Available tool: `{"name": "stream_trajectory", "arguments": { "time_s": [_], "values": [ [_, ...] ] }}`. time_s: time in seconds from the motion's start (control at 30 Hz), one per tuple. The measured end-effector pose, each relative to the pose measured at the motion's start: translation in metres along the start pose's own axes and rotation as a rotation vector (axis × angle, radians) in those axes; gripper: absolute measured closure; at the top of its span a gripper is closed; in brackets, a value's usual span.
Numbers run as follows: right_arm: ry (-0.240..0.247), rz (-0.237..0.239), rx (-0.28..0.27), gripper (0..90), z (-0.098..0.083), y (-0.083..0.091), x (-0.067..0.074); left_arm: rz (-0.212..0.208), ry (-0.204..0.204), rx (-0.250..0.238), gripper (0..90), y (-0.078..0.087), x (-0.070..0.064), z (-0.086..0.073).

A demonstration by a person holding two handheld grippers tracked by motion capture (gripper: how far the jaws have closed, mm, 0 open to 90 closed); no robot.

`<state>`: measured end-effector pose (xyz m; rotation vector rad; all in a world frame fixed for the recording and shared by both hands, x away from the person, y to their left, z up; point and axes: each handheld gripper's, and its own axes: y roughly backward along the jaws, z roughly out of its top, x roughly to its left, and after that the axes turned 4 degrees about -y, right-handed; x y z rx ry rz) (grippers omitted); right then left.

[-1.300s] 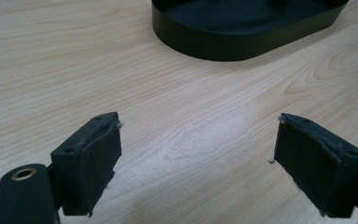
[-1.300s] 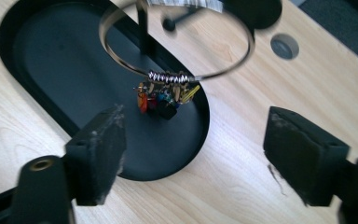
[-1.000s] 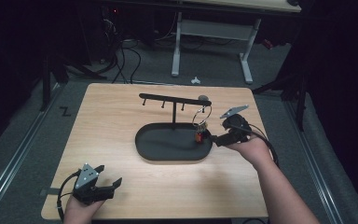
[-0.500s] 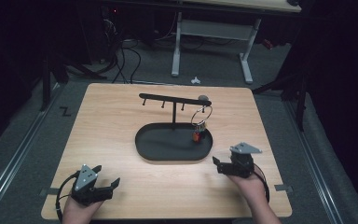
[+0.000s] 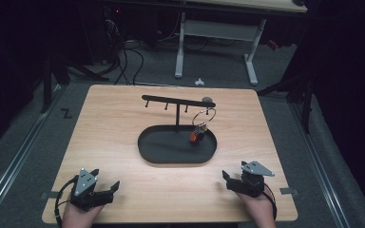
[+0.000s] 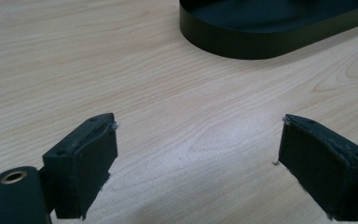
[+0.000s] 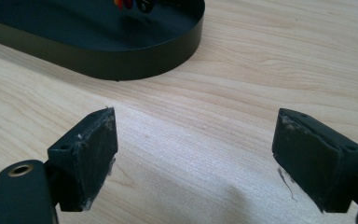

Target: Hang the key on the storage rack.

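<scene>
A black oval tray sits mid-table with a T-shaped peg stand rising from it. A metal key ring hangs from the stand's right end, and a red and orange charm dangles from it over the tray. My left gripper rests open at the near left corner of the table, with nothing between its jaws. My right gripper is open at the near right, well short of the tray. In the left gripper view, the left gripper faces bare wood and the tray's wall. In the right gripper view, the right gripper faces the tray's wall and the charm.
The wooden table has bare wood on both sides of the tray. Its near edge lies just under both hands. Beyond the far edge are a white desk frame, floor cables and dark surroundings.
My right gripper has pulled back from the hanging charm to the near right edge of the table. The key ring stays hanging on the stand. The left gripper has not moved.
</scene>
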<state>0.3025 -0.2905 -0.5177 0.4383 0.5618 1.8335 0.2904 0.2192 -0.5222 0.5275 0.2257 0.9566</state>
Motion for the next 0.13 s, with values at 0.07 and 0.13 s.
{"name": "stream_trajectory", "arguments": {
  "time_s": [0.07, 0.13],
  "values": [
    [-0.005, -0.010, -0.009, 14.1, 0.0002, -0.0014, 0.0010, -0.006, 0.004, -0.010, 12.5, 0.0005, 0.0011, 0.0006],
    [-0.008, -0.017, -0.007, 14.1, 0.0003, -0.0014, 0.0014, -0.011, 0.004, -0.015, 12.5, 0.0003, 0.0021, 0.0014]
  ]
}}
